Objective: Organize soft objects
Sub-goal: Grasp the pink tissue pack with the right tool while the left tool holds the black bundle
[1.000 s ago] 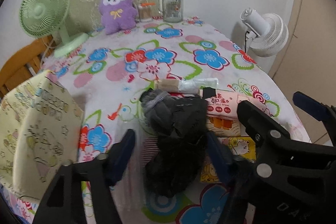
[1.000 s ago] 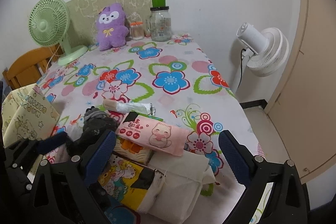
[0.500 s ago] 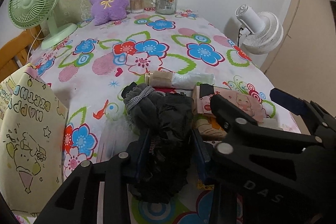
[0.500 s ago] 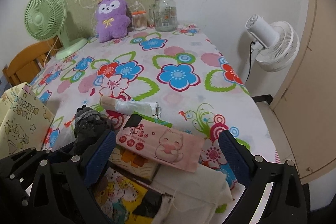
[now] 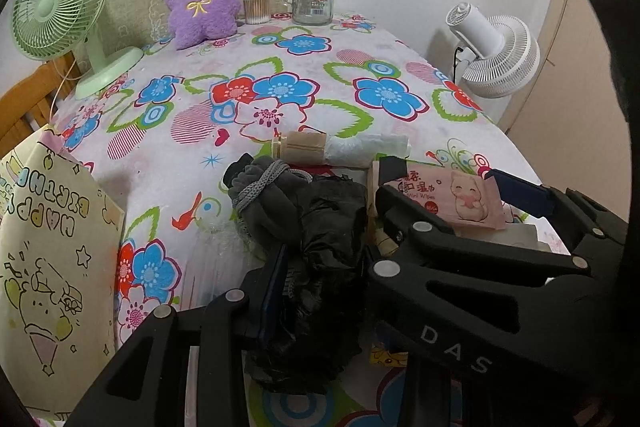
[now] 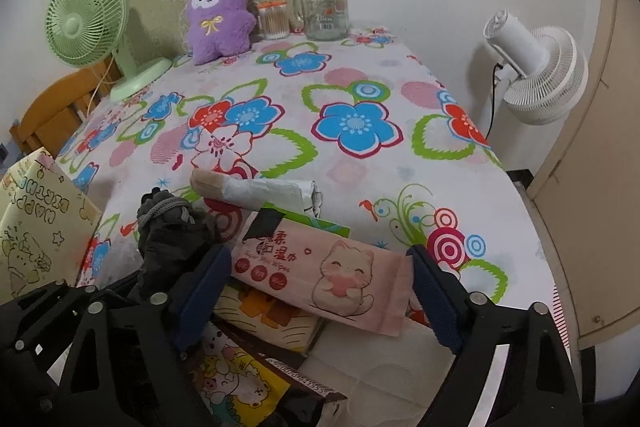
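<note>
The dark grey crumpled cloth bundle (image 5: 320, 251) is clamped by the left gripper (image 5: 320, 291). The right gripper's (image 6: 320, 287) jaws, just closing, straddle the pink wet-wipes soft pack (image 6: 320, 275), apparently ungripped. Sorting appears barely begun.

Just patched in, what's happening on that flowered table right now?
A person is working two handheld grippers over a pile of soft goods at the near edge. The left gripper is clamped on a dark bundled cloth. The right gripper has just been closing around the pink pack of wet wipes; its pads sit at the pack's ends, but a firm grip isn't clear yet. A yellow gift bag stands to the left.
</note>
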{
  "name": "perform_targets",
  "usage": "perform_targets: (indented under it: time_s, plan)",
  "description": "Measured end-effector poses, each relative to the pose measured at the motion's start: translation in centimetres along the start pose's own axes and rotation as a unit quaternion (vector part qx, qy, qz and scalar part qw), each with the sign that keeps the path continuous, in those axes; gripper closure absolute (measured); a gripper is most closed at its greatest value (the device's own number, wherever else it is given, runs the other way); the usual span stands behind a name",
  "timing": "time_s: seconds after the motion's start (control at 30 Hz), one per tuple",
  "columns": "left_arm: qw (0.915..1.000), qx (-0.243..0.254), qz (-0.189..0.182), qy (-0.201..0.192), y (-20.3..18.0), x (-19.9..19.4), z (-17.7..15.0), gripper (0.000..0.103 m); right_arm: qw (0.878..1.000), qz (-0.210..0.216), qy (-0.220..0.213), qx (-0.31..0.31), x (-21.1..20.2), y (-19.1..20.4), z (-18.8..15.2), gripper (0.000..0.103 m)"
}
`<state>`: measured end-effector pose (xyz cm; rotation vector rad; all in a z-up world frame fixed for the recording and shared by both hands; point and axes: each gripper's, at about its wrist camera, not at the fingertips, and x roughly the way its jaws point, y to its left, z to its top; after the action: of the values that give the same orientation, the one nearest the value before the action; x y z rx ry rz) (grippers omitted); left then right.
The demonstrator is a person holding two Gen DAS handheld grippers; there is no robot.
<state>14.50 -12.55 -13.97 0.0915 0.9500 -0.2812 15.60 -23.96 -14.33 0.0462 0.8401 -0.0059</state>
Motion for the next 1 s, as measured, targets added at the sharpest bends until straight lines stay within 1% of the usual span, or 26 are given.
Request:
perform_targets:
  time_s: [0.03,0.07,0.13,0.3,0.47,0.67,0.8,0.9,1.0]
  plan:
    - [1.0,0.0,0.001,0.0,0.0,0.0,0.0,0.064,1.0,-0.003,-0.002,-0.002,-0.1,0.1,0.0,0.022]
    - [1.0,0.001,0.003,0.0,0.0,0.0,0.0,0.064,1.0,-0.006,-0.005,-0.003,-0.3,0.1,0.0,0.033]
    - [1.0,-0.003,0.001,0.0,0.0,0.0,0.1,0.064,1.0,-0.01,-0.011,-0.001,-0.6,0.0,0.0,0.04]
    - [1.0,0.003,0.005,-0.003,-0.2,-0.2,-0.1,0.065,1.0,-0.005,-0.01,-0.001,-1.1,-0.3,-0.2,0.047]
    - [0.9999,0.01,0.008,0.0,-0.3,-0.6,-0.5,0.065,1.0,0.013,0.005,-0.009,-1.8,-0.1,-0.6,0.047]
    - [0.9997,0.018,0.015,0.003,-0.2,-1.2,-1.1,0.065,0.999,0.022,0.01,-0.033,-2.5,0.6,-1.2,0.046]
    - [0.9999,0.01,0.014,0.004,0.4,-1.4,-0.9,0.065,0.999,0.003,0.002,-0.054,-2.5,1.0,-0.6,0.04]
    - [0.9999,0.002,0.002,0.011,0.7,-1.2,-0.6,0.065,0.997,-0.005,-0.009,-0.074,-2.6,1.3,-0.1,0.032]
    - [0.9999,0.004,-0.001,0.015,0.7,-0.9,-0.5,0.067,0.996,-0.004,-0.009,-0.092,-2.2,1.5,0.3,0.03]
